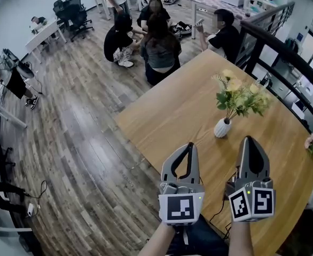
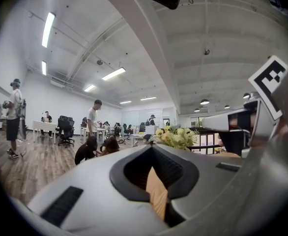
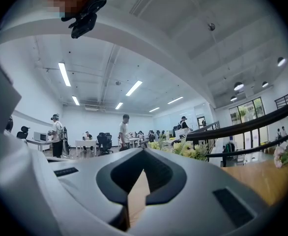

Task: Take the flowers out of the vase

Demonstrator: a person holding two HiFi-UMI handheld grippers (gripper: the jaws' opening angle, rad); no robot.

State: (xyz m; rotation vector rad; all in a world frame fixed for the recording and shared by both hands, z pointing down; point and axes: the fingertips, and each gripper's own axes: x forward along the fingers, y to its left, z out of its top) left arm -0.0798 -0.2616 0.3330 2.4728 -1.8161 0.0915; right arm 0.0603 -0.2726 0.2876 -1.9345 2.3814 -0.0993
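Note:
A small white ribbed vase (image 1: pixel 222 127) stands on the round wooden table (image 1: pixel 172 111), with a bunch of yellow and cream flowers (image 1: pixel 239 97) and green leaves standing in it. Both grippers hover level over the table's near side, short of the vase and apart from it. My left gripper (image 1: pixel 189 145) is shut and empty, left of the vase. My right gripper (image 1: pixel 249 140) is shut and empty, just right of the vase. The flowers (image 2: pixel 176 136) show beyond the closed jaws of the left gripper (image 2: pixel 153 147). The flowers (image 3: pixel 184 149) also show past the right gripper (image 3: pixel 144 151).
A loose pink flower (image 1: pixel 312 141) lies at the table's right edge. A black railing (image 1: pixel 284 47) runs behind the table. Several people (image 1: pixel 146 41) crouch on the wood floor beyond the far edge. A black cable (image 1: pixel 219 212) trails on the table near me.

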